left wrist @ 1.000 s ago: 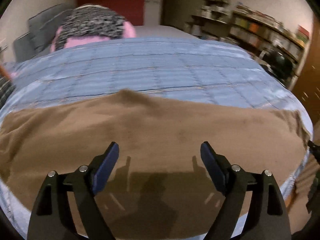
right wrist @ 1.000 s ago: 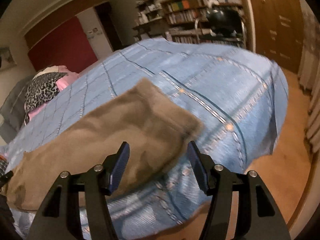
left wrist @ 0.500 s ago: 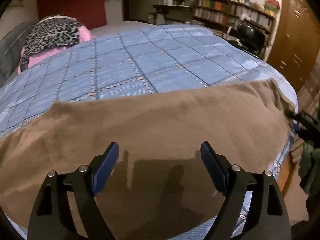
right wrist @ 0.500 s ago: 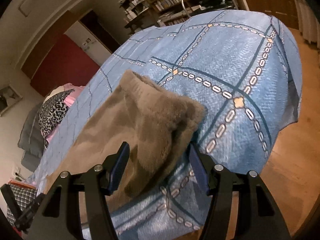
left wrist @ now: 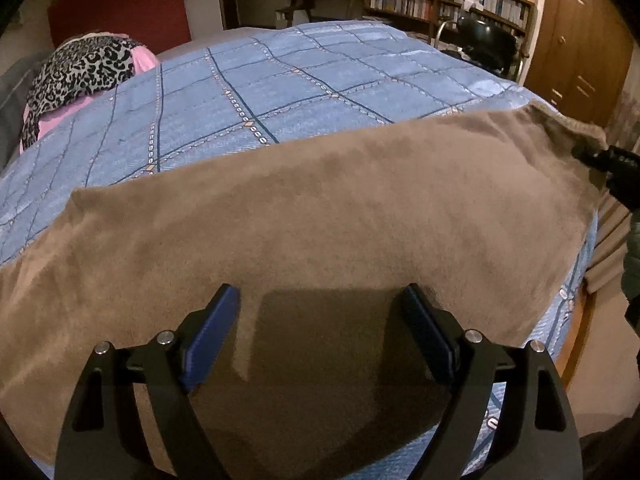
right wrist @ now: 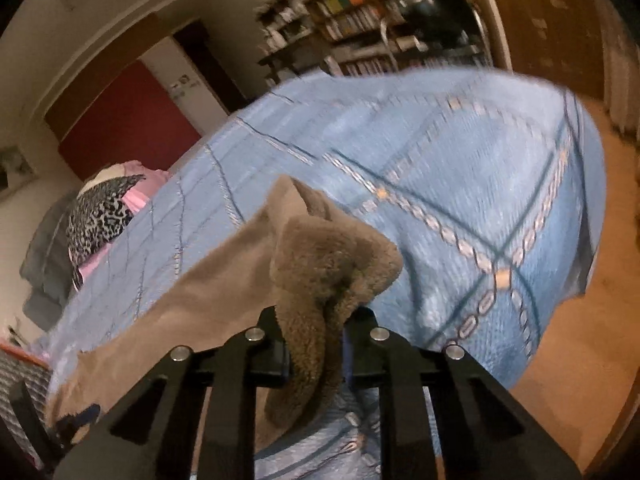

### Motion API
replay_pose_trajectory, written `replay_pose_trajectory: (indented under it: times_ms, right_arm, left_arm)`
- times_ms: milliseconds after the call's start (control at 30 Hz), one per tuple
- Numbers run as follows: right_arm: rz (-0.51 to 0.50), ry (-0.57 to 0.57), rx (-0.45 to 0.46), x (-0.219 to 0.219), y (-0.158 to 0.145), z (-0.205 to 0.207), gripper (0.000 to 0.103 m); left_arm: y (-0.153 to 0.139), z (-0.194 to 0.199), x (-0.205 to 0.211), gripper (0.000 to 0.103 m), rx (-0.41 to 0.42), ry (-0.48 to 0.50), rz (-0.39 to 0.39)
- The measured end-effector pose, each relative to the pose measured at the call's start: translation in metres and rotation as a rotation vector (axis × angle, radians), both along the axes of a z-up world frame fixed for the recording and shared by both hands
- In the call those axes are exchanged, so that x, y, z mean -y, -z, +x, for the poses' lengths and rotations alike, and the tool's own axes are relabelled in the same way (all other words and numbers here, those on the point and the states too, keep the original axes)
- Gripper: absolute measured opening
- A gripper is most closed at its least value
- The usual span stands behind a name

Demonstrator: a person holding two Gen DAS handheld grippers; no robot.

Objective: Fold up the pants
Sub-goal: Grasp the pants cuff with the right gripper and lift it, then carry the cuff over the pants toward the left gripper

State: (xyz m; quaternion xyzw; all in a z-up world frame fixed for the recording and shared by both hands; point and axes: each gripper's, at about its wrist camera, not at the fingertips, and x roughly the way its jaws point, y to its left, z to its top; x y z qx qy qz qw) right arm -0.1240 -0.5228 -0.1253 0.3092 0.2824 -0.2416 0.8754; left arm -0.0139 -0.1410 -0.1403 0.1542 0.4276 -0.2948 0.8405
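Brown pants lengthwise across bed's near edge, left to right.

Dim warm light, fisheye warp, motion blur

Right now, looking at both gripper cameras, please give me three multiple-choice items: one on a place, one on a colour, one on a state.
1. Where do the brown pants lie?
A. on the blue quilt
B. on the floor
C. on the bookshelf

2. What colour are the left gripper finger pads?
A. red
B. blue
C. white

3. What is the right gripper doing?
A. hanging open
B. shut on nothing
C. shut on the pants' end

Answers:
1 A, the pants spread across the blue quilt.
2 B, both pads show dark blue.
3 C, fleecy fabric is pinched between its closed fingers, while the left jaws stand wide apart.
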Motion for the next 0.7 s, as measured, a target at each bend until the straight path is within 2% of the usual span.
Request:
replay_pose_trajectory:
  times_ms: [167,367,533,700]
  right_arm:
    - [-0.110,-0.089,0.070,-0.035,-0.049,0.014,0.016]
    - [-0.160,-0.209,0.170,-0.079,-0.093,0.036,0.016]
    - [-0.182,-0.314,0.219,-0.120,-0.113,0.054,0.016]
    - [-0.201,-0.408,0.223,-0.164,-0.120,0.079,0.016]
  left_arm:
    - [-0.018,0.005,-0.011,0.086,0.016,-0.024,-0.053]
    - [-0.040,0.017,-0.035,0.086,0.010,-0.086,-0.131]
    - [-0.045,0.027,-0.056,0.086,0.007,-0.138,-0.159]
    - [-0.043,0.035,-0.078,0.086,0.003,-0.185,-0.170]
